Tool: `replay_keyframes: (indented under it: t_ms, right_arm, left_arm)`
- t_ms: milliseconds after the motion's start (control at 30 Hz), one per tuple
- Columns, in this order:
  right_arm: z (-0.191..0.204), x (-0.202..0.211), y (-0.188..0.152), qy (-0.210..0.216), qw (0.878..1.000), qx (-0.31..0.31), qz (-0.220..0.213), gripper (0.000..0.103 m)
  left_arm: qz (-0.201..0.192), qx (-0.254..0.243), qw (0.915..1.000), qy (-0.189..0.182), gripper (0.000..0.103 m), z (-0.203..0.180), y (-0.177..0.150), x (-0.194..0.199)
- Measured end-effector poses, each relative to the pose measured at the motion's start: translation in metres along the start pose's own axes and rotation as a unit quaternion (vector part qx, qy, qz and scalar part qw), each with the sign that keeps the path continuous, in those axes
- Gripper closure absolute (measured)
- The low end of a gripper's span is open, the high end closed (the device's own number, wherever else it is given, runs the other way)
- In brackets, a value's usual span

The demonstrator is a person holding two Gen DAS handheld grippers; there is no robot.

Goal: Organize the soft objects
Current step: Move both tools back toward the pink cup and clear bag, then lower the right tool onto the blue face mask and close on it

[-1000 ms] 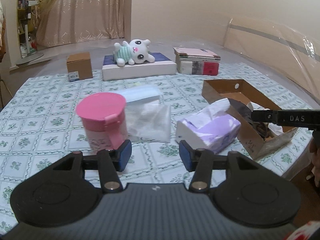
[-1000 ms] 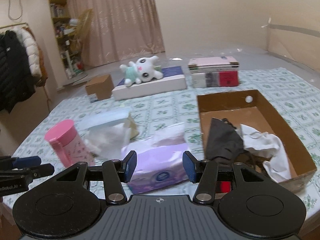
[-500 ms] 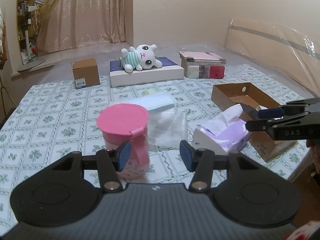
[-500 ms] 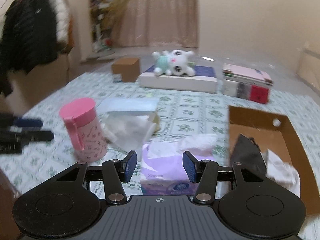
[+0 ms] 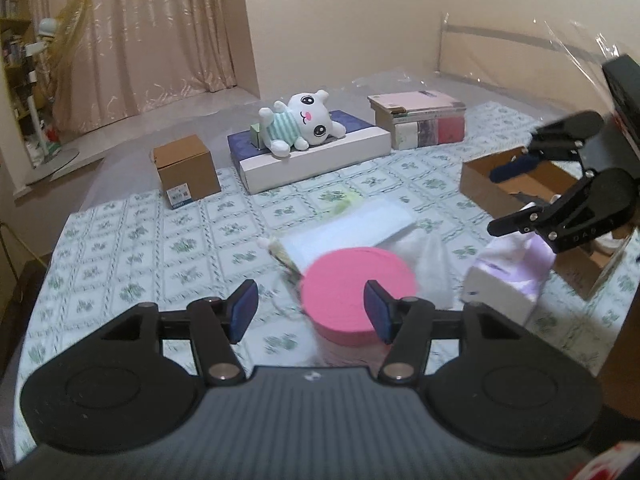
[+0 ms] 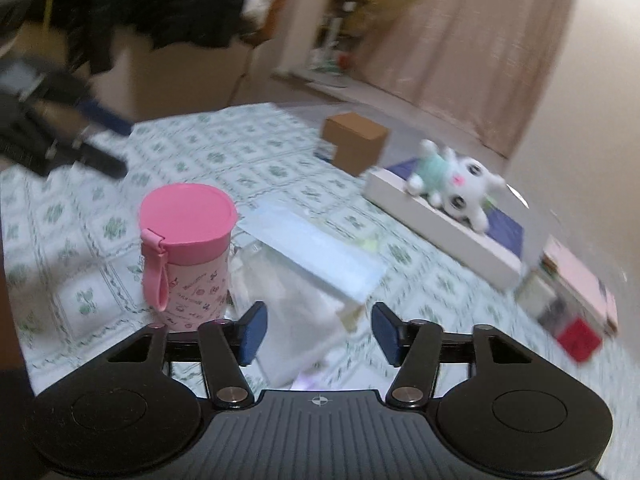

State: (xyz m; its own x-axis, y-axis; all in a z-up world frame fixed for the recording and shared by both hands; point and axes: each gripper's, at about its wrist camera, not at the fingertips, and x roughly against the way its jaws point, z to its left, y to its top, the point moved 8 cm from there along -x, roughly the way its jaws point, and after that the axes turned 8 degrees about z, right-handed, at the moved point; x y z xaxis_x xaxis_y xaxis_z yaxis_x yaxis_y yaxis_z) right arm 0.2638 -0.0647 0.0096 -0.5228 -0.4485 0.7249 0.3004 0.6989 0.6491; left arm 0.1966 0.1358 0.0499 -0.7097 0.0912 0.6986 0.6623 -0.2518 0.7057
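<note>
Left wrist view: left gripper (image 5: 311,311) released, nothing held, pink cup (image 5: 358,295) just ahead between its pads. Bagged soft pack (image 5: 362,227) beyond the cup; purple tissue pack (image 5: 508,276) ahead to the right, under the right gripper (image 5: 520,184), likewise spread. Cardboard box (image 5: 494,190) further right, cloth already inside.

Right wrist view: blurred. Right gripper (image 6: 319,332) released and empty, bagged pack just ahead, cup ahead-left. Plush toy (image 6: 454,182) far ahead-right.

Judged partly done: bagged pack, tissues and plush not yet boxed.
</note>
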Motion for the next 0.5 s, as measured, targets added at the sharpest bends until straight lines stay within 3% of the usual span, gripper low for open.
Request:
replay_keyframes:
  t_ms: [133, 500]
  right_arm:
    - [-0.008, -0.031, 0.016, 0.013, 0.999, 0.046, 0.020, 0.036]
    - [-0.017, -0.115, 0.039, 0.074, 0.984, 0.135, 0.093, 0.027]
  left_arm:
    - [0.007, -0.022, 0.9997, 0.009, 0.046, 0.028, 0.013, -0.019]
    - [0.040, -0.026, 0.9986, -0.022, 0.042, 0.071, 0.023, -0.079]
